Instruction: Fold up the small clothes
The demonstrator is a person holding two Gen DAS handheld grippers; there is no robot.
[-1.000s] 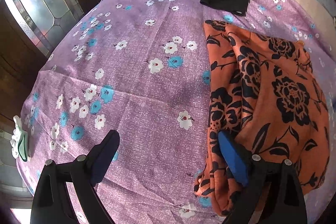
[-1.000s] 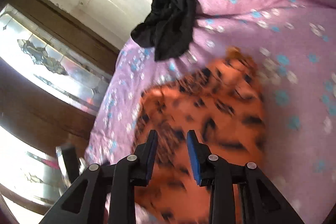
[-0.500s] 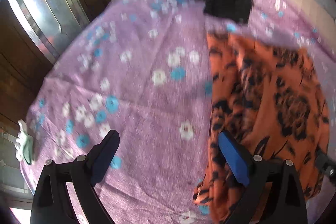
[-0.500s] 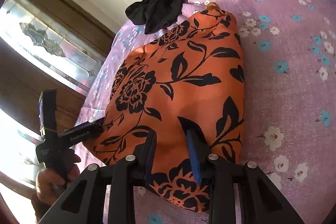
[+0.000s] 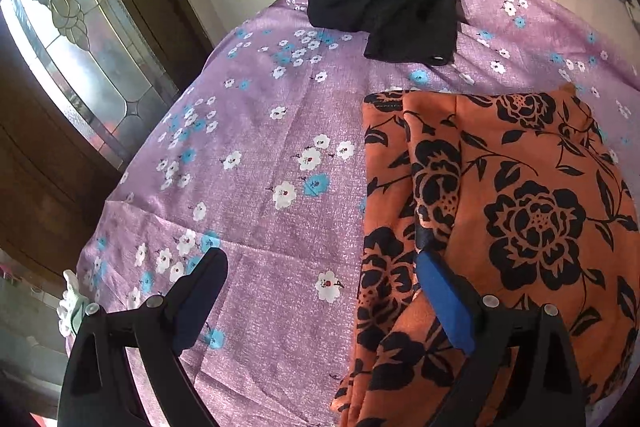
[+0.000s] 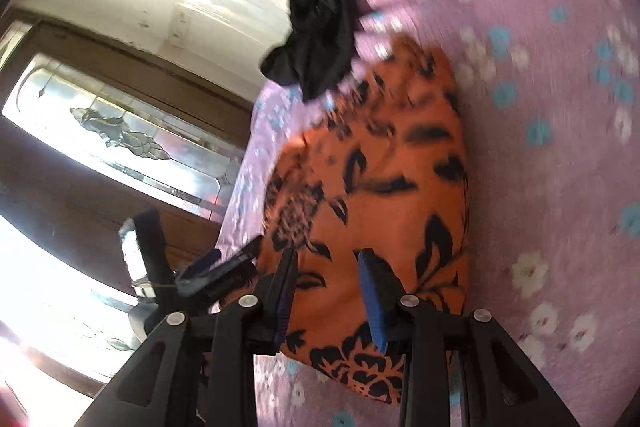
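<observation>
My left gripper [image 5: 320, 303] stands wide open and empty above the floral purple bedsheet [image 5: 256, 155]. My right gripper [image 6: 328, 291] is partly open, gripping nothing. The folded orange floral garment [image 5: 500, 211] lies mid-sheet; the crumpled black garment [image 5: 392, 11] sits at the sheet's far edge.

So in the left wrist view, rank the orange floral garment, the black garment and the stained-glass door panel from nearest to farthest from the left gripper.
1. Orange floral garment: lying right by the left gripper, beside its right finger.
2. Stained-glass door panel: off to the left, beyond the bed edge.
3. Black garment: crumpled at the far end of the purple floral sheet.
</observation>
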